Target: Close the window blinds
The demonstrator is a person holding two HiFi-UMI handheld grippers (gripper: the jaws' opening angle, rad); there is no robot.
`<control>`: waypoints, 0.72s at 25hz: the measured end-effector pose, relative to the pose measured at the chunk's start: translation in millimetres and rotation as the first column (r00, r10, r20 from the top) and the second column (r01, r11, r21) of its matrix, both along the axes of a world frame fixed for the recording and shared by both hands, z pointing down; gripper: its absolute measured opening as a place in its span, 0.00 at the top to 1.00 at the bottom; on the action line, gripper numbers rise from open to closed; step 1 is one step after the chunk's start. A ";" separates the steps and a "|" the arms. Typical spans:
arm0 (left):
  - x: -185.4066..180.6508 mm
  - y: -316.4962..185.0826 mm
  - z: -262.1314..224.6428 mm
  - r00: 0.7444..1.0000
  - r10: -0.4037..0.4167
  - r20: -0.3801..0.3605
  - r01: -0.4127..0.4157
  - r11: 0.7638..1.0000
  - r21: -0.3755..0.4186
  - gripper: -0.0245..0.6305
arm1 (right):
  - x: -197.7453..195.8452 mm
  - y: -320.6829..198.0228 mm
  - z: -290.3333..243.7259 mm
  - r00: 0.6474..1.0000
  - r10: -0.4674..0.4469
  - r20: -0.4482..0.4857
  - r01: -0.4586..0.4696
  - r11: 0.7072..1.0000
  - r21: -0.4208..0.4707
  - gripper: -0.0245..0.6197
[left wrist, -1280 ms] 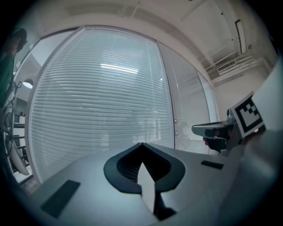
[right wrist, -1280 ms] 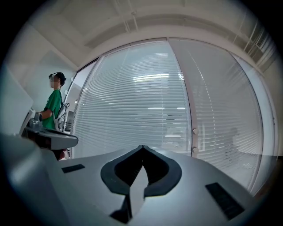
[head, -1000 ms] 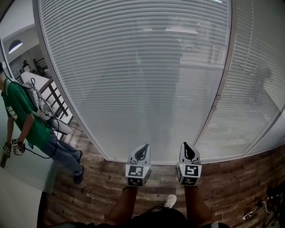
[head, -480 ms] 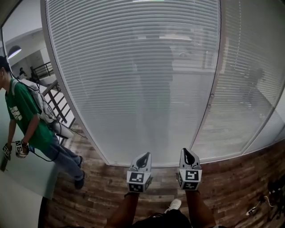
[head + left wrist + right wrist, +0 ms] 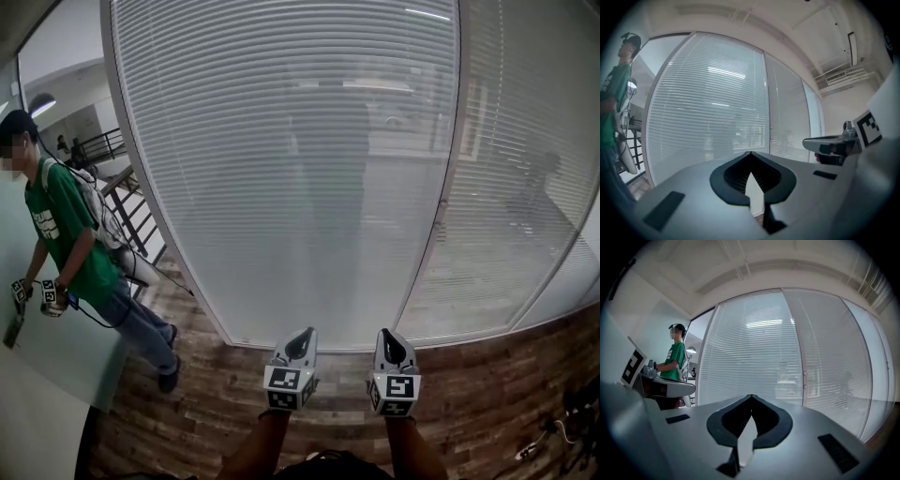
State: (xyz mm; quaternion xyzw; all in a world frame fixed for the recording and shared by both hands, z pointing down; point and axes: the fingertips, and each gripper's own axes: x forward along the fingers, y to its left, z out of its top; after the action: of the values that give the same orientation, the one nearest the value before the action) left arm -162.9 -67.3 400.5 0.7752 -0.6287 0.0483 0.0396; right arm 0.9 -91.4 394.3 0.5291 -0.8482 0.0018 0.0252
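Note:
White horizontal window blinds (image 5: 281, 169) hang behind a tall glass panel straight ahead, their slats tilted enough that a room shows dimly through. A second blind panel (image 5: 525, 178) lies to the right of a pale frame post (image 5: 448, 187). My left gripper (image 5: 300, 337) and right gripper (image 5: 392, 337) are held side by side low in the head view, short of the glass. Both are shut with nothing between the jaws. In the left gripper view the left gripper's tips (image 5: 750, 153) meet and point at the blinds (image 5: 708, 108). The right gripper's tips (image 5: 751, 396) do the same in the right gripper view.
A person in a green shirt (image 5: 66, 239) stands at the left beside the glass, holding marker-cubed grippers. A wood-plank floor (image 5: 187, 412) runs under me up to the window's base. Cables (image 5: 553, 436) lie at the lower right.
The view has shifted a little right and up, so the person at the left shows more fully. Both grippers stay shut, side by side, slightly lower in the frame.

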 end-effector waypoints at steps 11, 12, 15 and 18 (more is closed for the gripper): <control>46.8 30.2 3.1 1.000 -0.005 -0.004 0.005 1.000 0.024 0.97 | 22.2 30.4 -3.5 0.997 -0.063 -0.042 0.066 0.996 0.061 0.96; 48.8 30.7 0.6 1.000 -0.008 -0.007 0.008 1.000 0.019 0.97 | 24.0 30.4 -5.2 0.997 -0.058 -0.047 0.061 0.996 0.062 0.96; 51.0 29.0 4.1 1.000 -0.004 -0.003 0.004 1.000 0.004 0.97 | 22.7 31.2 -15.4 0.996 -0.058 -0.068 0.064 0.993 0.099 0.96; 49.2 30.6 6.3 1.000 -0.012 0.004 0.012 1.000 -0.001 0.97 | 19.5 34.4 -21.4 0.995 -0.069 -0.070 0.076 0.991 0.107 0.96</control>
State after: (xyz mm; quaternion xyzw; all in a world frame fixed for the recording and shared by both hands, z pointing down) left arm -113.7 -36.7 406.8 0.7712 -0.6334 0.0501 0.0392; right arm 20.3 -57.0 372.9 0.4985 -0.8643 -0.0630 0.0244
